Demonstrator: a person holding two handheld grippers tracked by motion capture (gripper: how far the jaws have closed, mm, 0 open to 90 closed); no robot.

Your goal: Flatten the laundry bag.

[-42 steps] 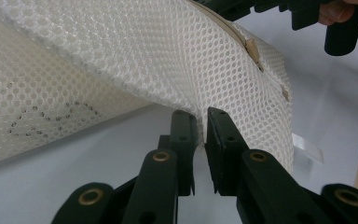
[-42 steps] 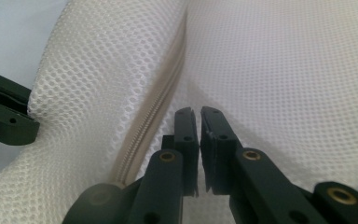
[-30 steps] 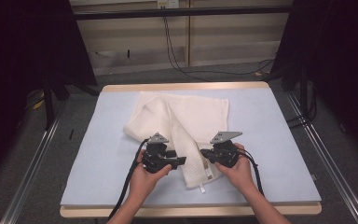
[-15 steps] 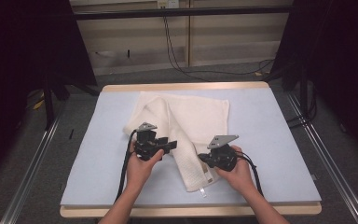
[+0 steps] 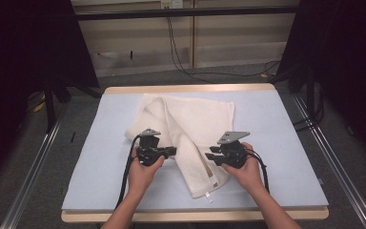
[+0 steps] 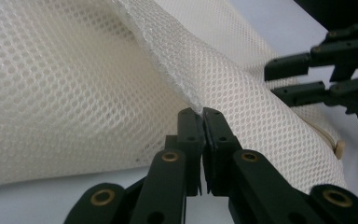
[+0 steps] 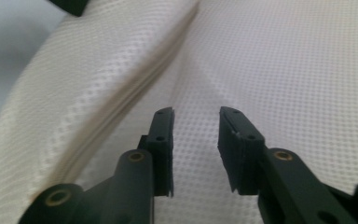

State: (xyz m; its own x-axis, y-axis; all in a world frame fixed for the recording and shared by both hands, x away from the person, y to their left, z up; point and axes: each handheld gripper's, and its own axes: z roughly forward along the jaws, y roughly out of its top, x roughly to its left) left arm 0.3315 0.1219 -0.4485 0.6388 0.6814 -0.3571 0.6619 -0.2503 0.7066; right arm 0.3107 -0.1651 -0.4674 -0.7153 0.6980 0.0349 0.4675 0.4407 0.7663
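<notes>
- Left gripper (image 6: 203, 112) pinches a raised fold edge of the towel (image 5: 195, 124), its jaws having just closed on the cloth.
- Right gripper (image 7: 196, 140) hovers with jaws parted, just opened, nothing between them.
- Towel lies rumpled across the middle of the table (image 5: 286, 143).

cream towel (image 6: 74, 93) of waffle-weave cloth, rough and matt; table (image 5: 276, 143) covering smooth, pale blue, matt.
</notes>
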